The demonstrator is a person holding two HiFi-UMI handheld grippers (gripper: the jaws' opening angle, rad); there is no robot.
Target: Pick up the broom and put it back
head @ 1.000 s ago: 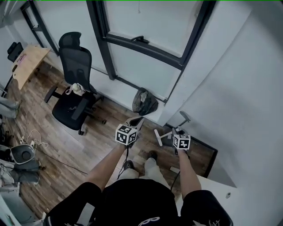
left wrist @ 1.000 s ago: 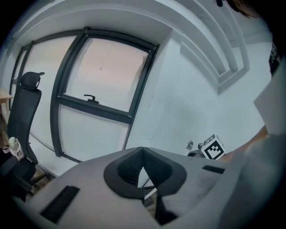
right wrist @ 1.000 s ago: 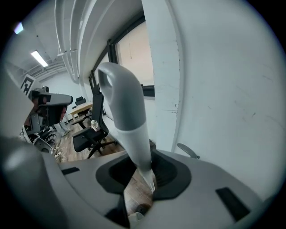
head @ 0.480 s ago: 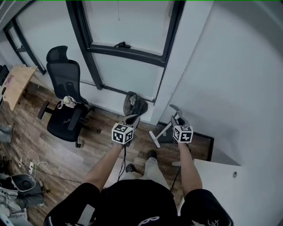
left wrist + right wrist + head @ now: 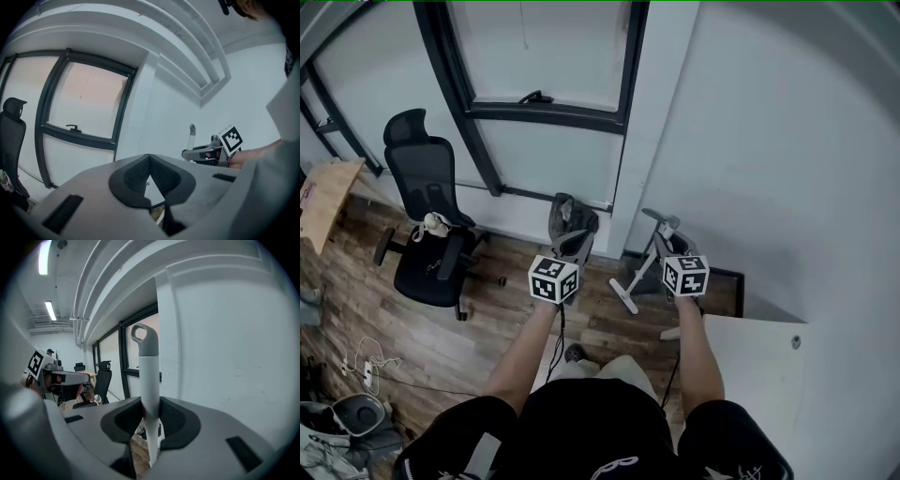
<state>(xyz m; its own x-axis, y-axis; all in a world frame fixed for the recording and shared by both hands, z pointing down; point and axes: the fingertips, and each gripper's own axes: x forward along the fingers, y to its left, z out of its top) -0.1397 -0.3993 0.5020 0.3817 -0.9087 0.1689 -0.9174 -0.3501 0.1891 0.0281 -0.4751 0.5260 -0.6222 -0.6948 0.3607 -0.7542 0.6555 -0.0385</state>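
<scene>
My right tool [image 5: 150,420] is clamping the broom [image 5: 149,376] partway up its white handle, with the pads pressing on both sides. The handle is running roughly upright through the jaws. Its grey loop cap is showing above the tool, and the lower end is hanging toward the wooden floor [image 5: 487,319], close to the white wall [image 5: 769,169] beside the window [image 5: 544,56]. My left tool [image 5: 149,176] is pinched together on nothing, off to the broom's left. I am judging that the right hand alone is carrying it, so the return depends on leaning that long axis against the wall.

No legible text, labels or numbers
</scene>
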